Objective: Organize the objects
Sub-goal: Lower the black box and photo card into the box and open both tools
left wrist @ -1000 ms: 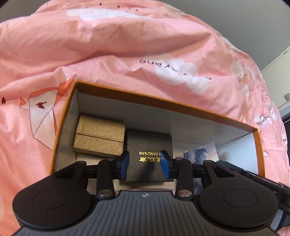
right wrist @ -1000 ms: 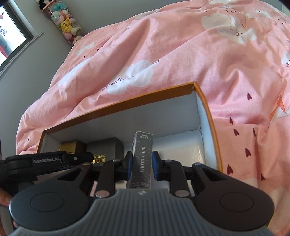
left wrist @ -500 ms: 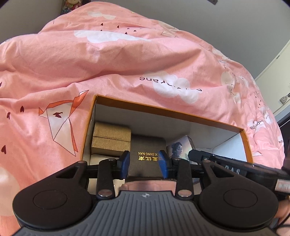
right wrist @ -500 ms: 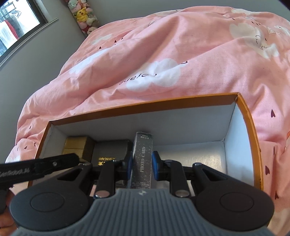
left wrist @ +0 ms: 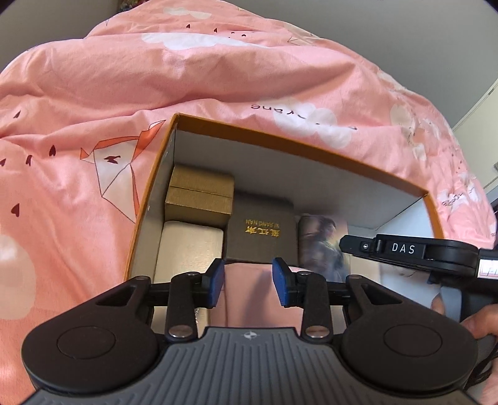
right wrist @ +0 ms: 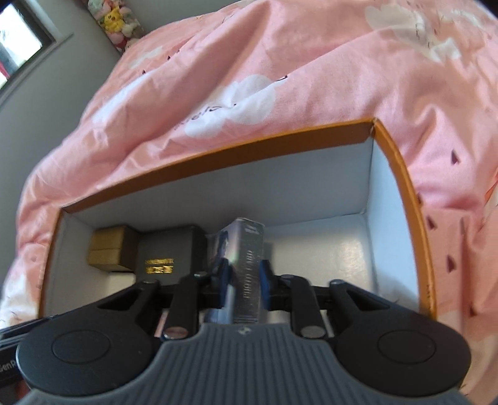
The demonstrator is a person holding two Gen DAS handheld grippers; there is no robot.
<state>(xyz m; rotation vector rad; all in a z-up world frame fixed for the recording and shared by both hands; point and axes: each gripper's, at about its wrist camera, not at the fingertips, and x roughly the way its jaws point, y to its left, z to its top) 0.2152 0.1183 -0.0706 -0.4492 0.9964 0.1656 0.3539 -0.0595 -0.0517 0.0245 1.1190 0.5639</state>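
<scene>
Orange box [left wrist: 311, 141], four small boxes inside, right gripper [right wrist: 242, 280] gripping one

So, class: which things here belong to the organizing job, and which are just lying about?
Part of the job:
- orange-rimmed box
- photo card box, shut in the right gripper
- black box, gold box, cream box, already inside
- left gripper, open

Just lying about:
- pink duvet
- plush toys
</scene>
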